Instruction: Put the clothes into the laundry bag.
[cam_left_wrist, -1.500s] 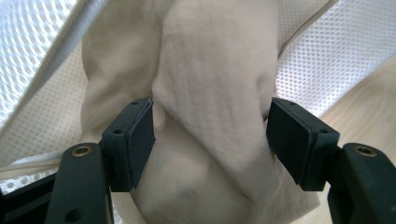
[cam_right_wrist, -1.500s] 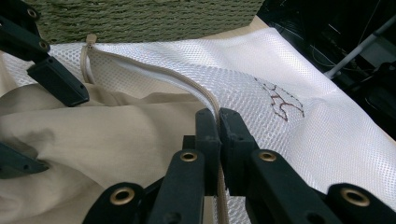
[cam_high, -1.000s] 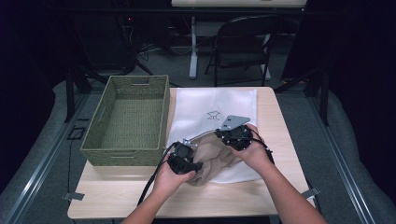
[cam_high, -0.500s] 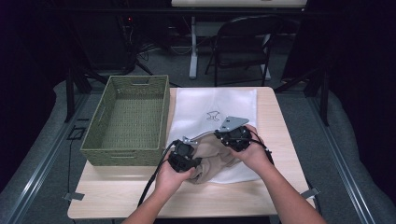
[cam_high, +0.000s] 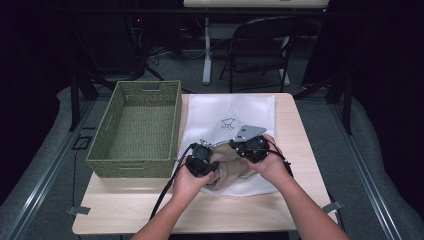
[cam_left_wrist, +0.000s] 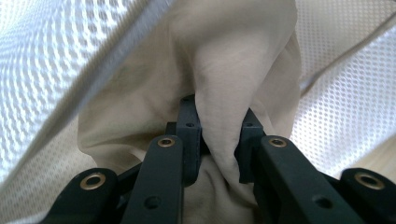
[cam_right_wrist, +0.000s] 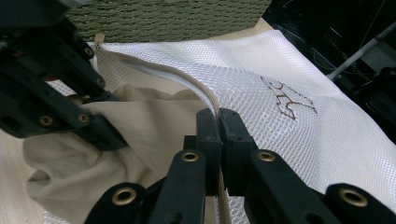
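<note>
Both grippers at the mouth of a white mesh bag on the table.

A green woven basket sits along the table's left edge, just beside the bag. Near the front edge, the left gripper pinches a fold of beige cloth; the right gripper, jaws pressed together, clamps the bag's zipper edge.

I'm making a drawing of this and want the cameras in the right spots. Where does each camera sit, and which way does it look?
High view: above the person's side, looking forward and down on the table, green basket and white mesh bag; both forearms and hands show.
Left gripper view: rides the left tongs, looking along the jaws pinching beige cloth.
Right gripper view: rides the right tongs, jaws shut on the bag's zipper edge; the left tongs show too.
All three share the bag and cloth.
</note>
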